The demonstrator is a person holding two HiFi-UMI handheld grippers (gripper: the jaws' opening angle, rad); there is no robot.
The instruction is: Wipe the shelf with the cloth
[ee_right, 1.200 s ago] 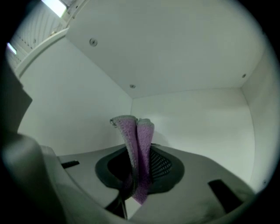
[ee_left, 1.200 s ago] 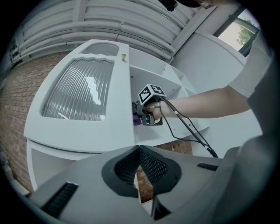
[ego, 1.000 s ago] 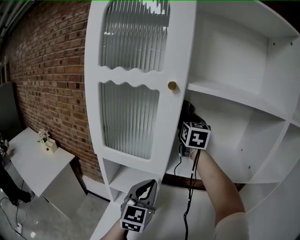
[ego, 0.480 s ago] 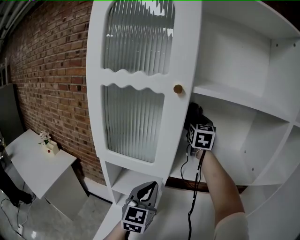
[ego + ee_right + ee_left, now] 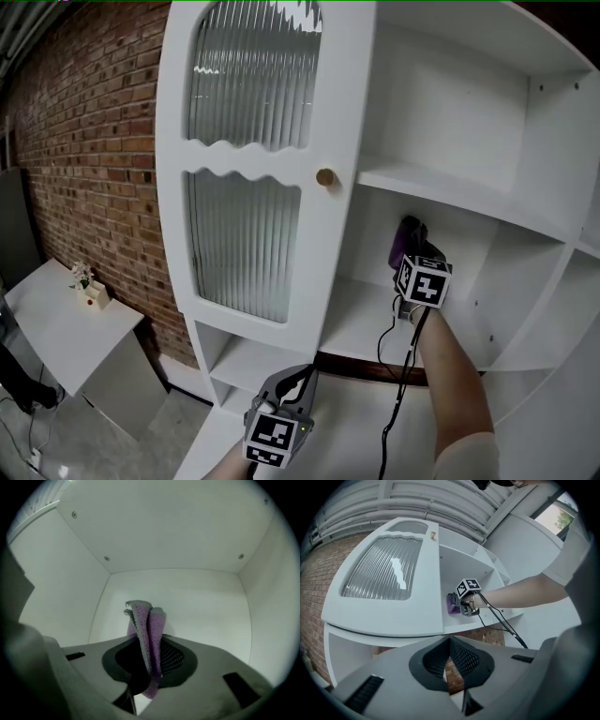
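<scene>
A purple cloth (image 5: 404, 240) (image 5: 150, 630) (image 5: 452, 603) is pinched in my right gripper (image 5: 412, 249) (image 5: 149, 665) (image 5: 461, 606), which is shut on it. The cloth stands folded between the jaws inside the middle compartment of the white cabinet, above the shelf board (image 5: 360, 321) (image 5: 480, 622) and close to the back wall (image 5: 187, 597). Whether it touches the back wall cannot be told. My left gripper (image 5: 298, 378) (image 5: 450, 686) hangs low in front of the cabinet, shut with nothing in it.
The cabinet door (image 5: 251, 187) with ribbed glass and a brass knob (image 5: 325, 176) stands open at the left of the compartment. Another shelf (image 5: 441, 192) lies above. A black cable (image 5: 397, 375) trails from the right gripper. Brick wall (image 5: 94, 141) and a small white table (image 5: 56, 323) sit left.
My right gripper has slid to the right along the shelf compartment with the cloth, which now shows clearly past the door. The left gripper has stayed low and shut.
</scene>
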